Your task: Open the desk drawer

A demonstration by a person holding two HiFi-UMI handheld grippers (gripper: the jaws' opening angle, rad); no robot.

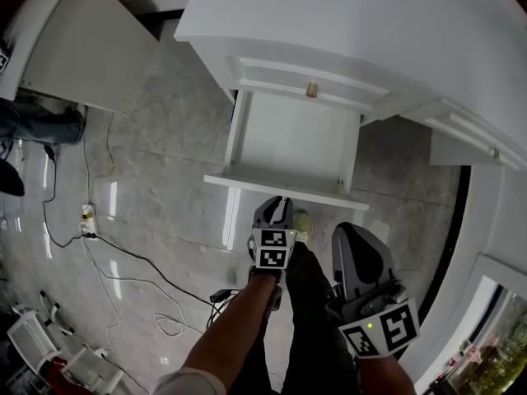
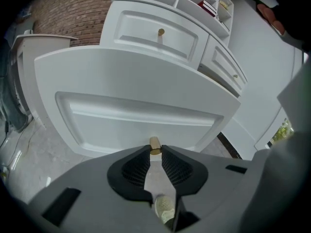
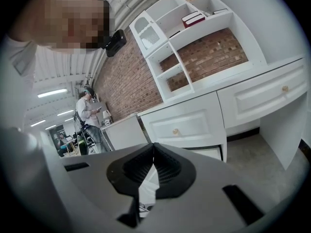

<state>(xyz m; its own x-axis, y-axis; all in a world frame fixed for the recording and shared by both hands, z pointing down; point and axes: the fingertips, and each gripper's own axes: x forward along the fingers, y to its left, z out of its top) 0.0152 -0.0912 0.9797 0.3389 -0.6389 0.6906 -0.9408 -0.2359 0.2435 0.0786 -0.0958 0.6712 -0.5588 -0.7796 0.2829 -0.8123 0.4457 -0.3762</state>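
The white desk (image 1: 354, 31) has a lower drawer (image 1: 296, 142) pulled out toward me, its front panel (image 2: 146, 115) facing the left gripper view. My left gripper (image 1: 278, 208) is shut on the small brass knob (image 2: 155, 145) at the middle of that panel, the knob pinched at the very tips of the jaws (image 2: 155, 150). Above it, a closed drawer with its own knob (image 1: 311, 90) stays in the desk. My right gripper (image 1: 352, 235) hangs to the right, apart from the drawer; its jaw tips (image 3: 153, 147) meet with nothing between them.
Black and white cables (image 1: 123, 257) and a power strip (image 1: 86, 216) lie on the grey tiled floor at left. A white cabinet (image 1: 82, 48) stands at far left, more closed drawers (image 1: 473, 130) at right. A person (image 3: 86, 111) stands far off by the brick wall.
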